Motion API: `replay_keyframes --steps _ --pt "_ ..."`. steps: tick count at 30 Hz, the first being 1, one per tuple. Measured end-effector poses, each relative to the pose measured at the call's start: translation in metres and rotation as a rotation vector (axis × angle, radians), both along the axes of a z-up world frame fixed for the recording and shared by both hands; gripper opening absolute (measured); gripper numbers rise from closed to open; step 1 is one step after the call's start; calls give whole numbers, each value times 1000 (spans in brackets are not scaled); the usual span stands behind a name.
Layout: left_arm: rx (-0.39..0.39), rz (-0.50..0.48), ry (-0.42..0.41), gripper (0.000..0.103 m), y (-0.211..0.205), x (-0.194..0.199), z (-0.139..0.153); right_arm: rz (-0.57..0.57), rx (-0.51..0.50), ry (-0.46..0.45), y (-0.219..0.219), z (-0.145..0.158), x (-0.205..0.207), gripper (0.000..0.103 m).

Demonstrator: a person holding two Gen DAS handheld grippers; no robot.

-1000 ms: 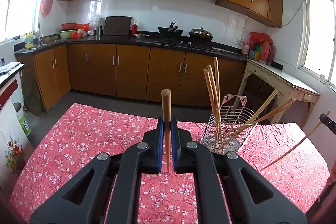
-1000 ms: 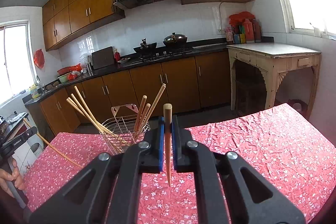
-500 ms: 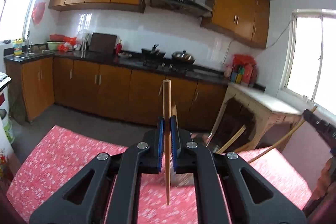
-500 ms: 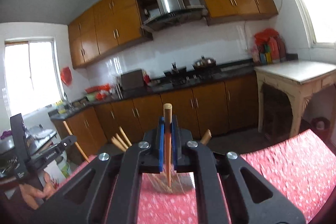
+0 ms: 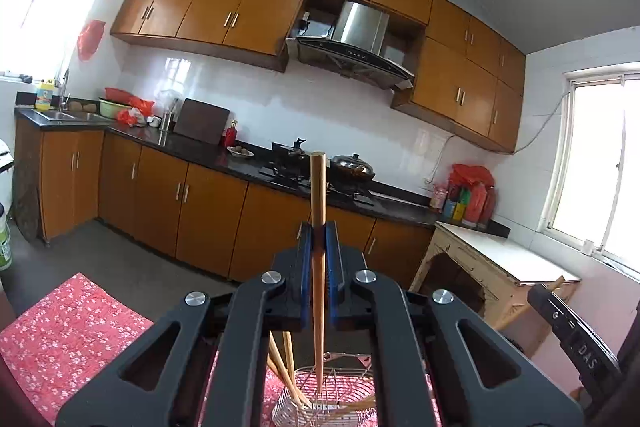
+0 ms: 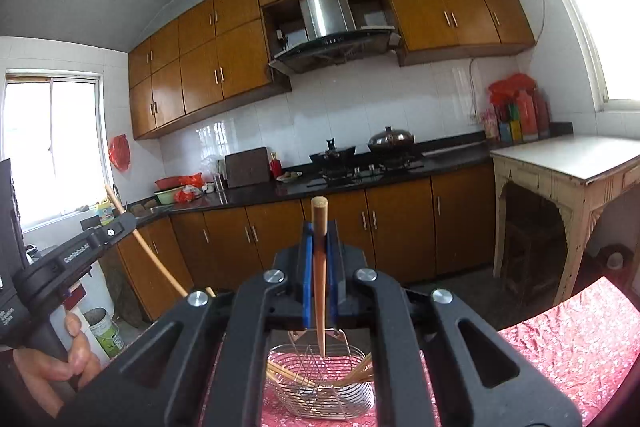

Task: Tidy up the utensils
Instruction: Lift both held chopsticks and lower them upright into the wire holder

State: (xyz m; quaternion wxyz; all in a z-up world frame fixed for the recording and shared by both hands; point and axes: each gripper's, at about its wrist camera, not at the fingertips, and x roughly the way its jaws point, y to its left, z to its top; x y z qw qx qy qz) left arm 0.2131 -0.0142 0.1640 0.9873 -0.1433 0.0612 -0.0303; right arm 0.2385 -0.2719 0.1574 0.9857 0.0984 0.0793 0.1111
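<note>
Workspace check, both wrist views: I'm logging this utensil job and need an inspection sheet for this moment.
Surface: table under a red floral cloth.
Job's things: wire basket stands on the cloth with several chopsticks leaning inside; left chopstick and right chopstick point tip-down over its opening.
Clutter: nothing seen on the cloth's visible parts.
Grippers: left gripper shut on its chopstick; right gripper shut on its chopstick.
Cables: one wire on the wall near the window.
Surroundings: wooden cabinets, range hood, pots on the stove, side table.
</note>
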Motion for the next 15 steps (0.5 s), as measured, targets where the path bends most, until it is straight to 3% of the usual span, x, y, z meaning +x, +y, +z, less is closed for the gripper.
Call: replay_keyframes --steps 15 --pt "2 -22 85 7 -11 29 -46 53 48 111 0 -39 39 7"
